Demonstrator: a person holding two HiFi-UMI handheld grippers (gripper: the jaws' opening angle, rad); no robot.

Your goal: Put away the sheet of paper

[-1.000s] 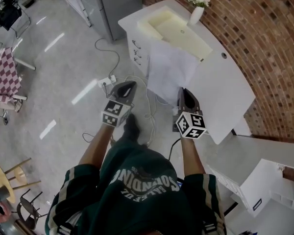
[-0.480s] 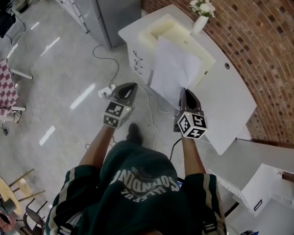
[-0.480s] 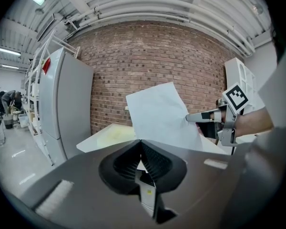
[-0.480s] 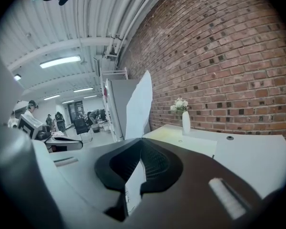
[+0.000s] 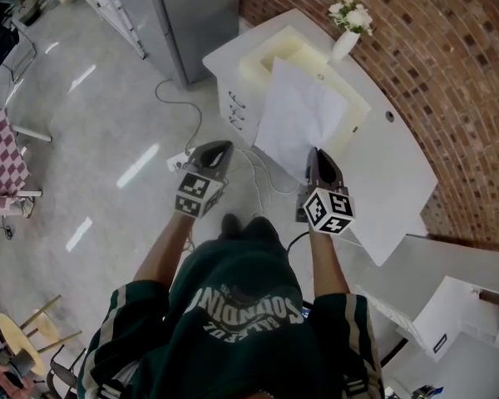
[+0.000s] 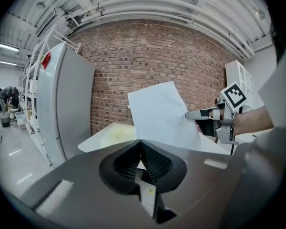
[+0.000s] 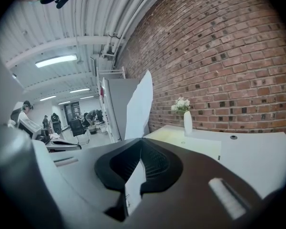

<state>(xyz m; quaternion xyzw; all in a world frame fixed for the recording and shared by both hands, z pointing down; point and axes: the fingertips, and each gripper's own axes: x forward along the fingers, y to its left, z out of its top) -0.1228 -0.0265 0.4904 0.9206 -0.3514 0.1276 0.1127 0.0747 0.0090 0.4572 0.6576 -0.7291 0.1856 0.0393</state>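
The sheet of paper (image 5: 299,116) is up in the air, pinched at its lower corner by the right gripper (image 5: 315,154). It hangs over the near edge of the white desk (image 5: 395,169) and partly covers the cream-coloured open well (image 5: 274,52) sunk into the desk top. In the right gripper view the jaws are clamped on the sheet, which runs edge-on between the pads and rises ahead of them. The left gripper (image 5: 219,146) is off to the side over the floor, well clear of the paper, with its jaws closed on nothing. The step in hand looks like carrying the sheet to its resting place, most likely that well, though the pictures do not settle it. A sheet held by one corner will sag, so the person would do well to move slowly and keep the grip firm. The sheet should tip towards flat only once it is over the well. The free far edge should go down first, so that it lands inside the rim and does not fold against it. The vase of flowers (image 5: 346,41) stands just beyond the well, so the far corner should stay short of it. The left gripper could open and take the opposite edge if the sheet starts to curl. Only once the paper lies supported should the right jaws let go.
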